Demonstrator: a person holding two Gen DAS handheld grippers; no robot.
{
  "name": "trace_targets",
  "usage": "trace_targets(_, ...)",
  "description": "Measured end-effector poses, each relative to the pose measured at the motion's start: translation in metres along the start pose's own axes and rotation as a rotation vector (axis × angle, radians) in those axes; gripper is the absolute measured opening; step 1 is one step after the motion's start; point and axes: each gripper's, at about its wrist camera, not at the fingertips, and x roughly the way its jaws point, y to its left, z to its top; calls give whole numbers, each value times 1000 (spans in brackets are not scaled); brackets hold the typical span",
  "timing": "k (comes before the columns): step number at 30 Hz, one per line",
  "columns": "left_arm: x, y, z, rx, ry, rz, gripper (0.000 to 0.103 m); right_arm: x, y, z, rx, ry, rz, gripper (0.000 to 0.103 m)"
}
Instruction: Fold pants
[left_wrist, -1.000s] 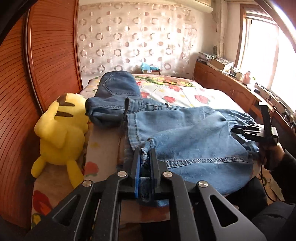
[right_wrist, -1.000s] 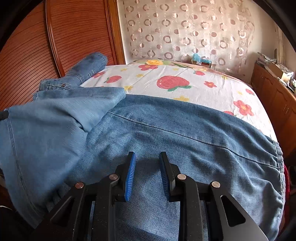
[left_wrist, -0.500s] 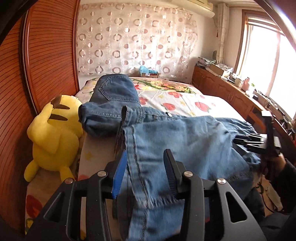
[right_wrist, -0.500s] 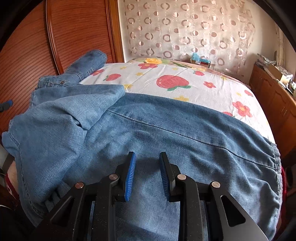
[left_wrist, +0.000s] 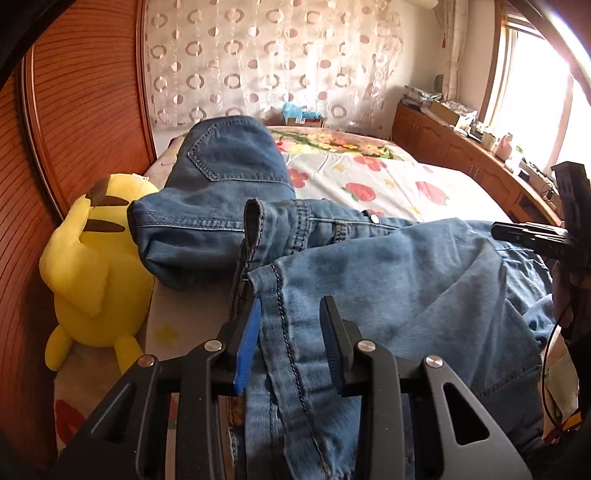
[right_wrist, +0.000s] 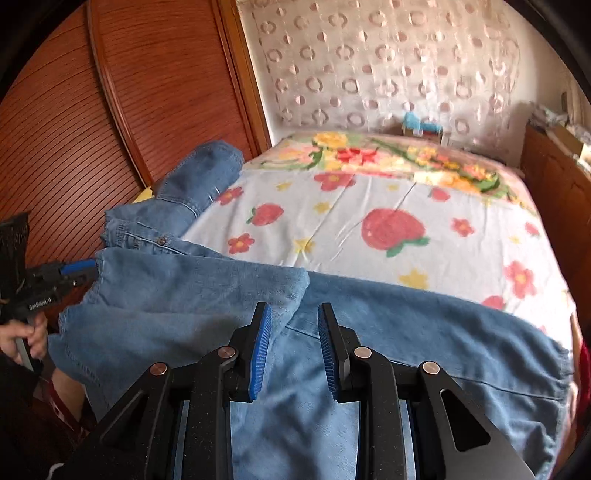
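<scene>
Blue denim pants (left_wrist: 388, 273) lie across the near edge of the bed, one leg folded over the other; they also fill the right wrist view (right_wrist: 207, 295). My left gripper (left_wrist: 291, 325) is open, its fingers astride the hem seam of the folded leg, not gripping it. My right gripper (right_wrist: 293, 332) is open over the cloth near the folded corner. The right gripper shows in the left wrist view (left_wrist: 532, 236) at the far right; the left gripper shows in the right wrist view (right_wrist: 70, 273) at the pants' left edge.
A second pair of darker jeans (left_wrist: 221, 184) lies at the bed's left side beside a yellow plush toy (left_wrist: 92, 254). The bed (right_wrist: 406, 229) has a strawberry-print sheet. A wooden wardrobe (right_wrist: 110, 110) stands left; a wooden counter (left_wrist: 461, 155) runs under the window.
My left gripper opened and let go of the pants' hem, then moved forward over the cloth. The right gripper stayed open and drew back and left over the folded leg.
</scene>
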Motion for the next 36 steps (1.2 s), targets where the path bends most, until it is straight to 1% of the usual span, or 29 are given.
trace_targets(3,6,1,3,-2,8,2,34,20,-9,4,41,47,25,27)
trace_targets(6,9,3,5,4,10,10,34,28,-15,14,76,57,50,27)
trace_targets(8,10,4,6,9,4,21,23,32,-16,20,87,61,63,27)
trace_targets(9,9,4,6,10,0,26,20,35,-15,22,89,68,69,27)
trace_targets(11,9,5,7,10,-8,26,10,50,-10,28,95,91,65,27)
trace_targets(14,8,4,7,22,-12,32,7,64,-11,31,107,123,56,27)
trace_targets(15,7,3,7,31,-12,35,6,65,-10,32,106,115,56,25)
trace_targets(16,7,1,7,39,-12,36,4,64,-8,32,99,103,57,16)
trace_targets(19,2,-1,8,55,-39,49,1,57,-2,32,65,61,50,6)
trace_targets(20,-1,0,10,52,-53,50,1,53,1,32,54,38,59,5)
trace_targets(23,-21,1,18,32,-126,55,1,25,5,31,45,-84,95,4)
trace_targets(26,-40,3,29,28,-178,58,0,5,17,37,5,-156,91,4)
trace_targets(29,-46,5,36,33,-192,63,1,-6,31,43,-47,-201,74,3)
trace_targets(31,-43,8,34,23,-183,48,1,-3,39,45,-85,-195,37,3)
trace_targets(33,-37,11,30,9,-160,43,3,7,44,44,-126,-180,-29,3)
trace_targets(34,-32,12,27,1,-142,36,10,14,43,44,-143,-164,-57,3)
trace_targets(35,-25,14,23,-7,-118,23,15,23,43,44,-150,-141,-77,3)
trace_targets(36,-21,14,20,-8,-104,19,17,32,41,43,-145,-116,-86,3)
